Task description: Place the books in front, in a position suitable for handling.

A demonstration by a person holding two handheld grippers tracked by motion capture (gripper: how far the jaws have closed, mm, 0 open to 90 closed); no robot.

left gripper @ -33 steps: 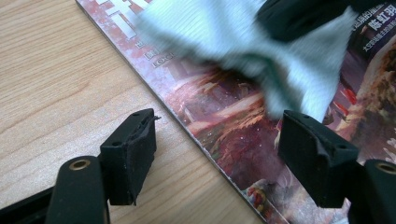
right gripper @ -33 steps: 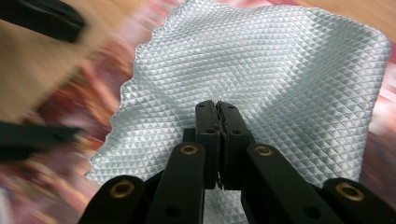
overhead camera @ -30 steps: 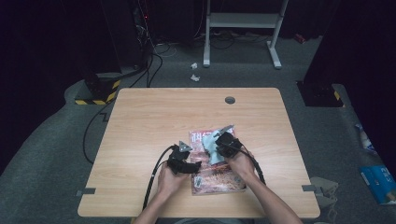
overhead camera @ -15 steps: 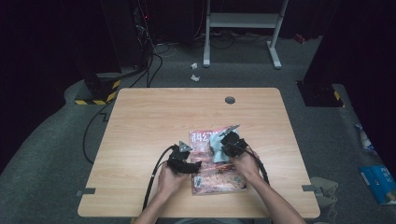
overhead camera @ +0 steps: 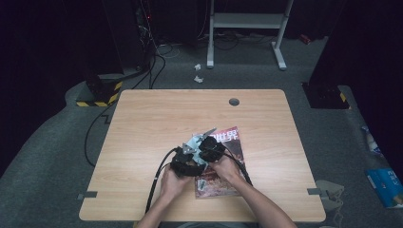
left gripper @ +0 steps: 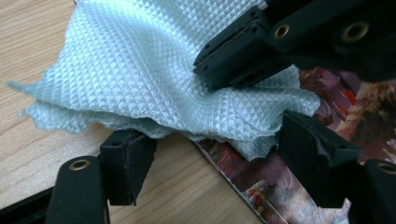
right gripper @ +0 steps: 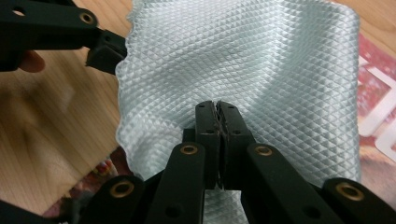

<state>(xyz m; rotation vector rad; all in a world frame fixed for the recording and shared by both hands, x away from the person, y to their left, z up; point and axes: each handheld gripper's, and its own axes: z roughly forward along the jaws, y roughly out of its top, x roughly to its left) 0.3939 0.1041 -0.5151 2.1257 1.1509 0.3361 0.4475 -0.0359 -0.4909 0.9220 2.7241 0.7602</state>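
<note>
We've got the right gripper clamped tight on the pale cloth, left gripper spread wide at nine o'clock, cloth over magazine, tabletop beneath.

The cloth is pale, woven in a raised diamond texture with a slight sheen. The table looks like matt light wood, and the magazine seems glossy paper. The grippers' jaws are matt black plastic.
</note>
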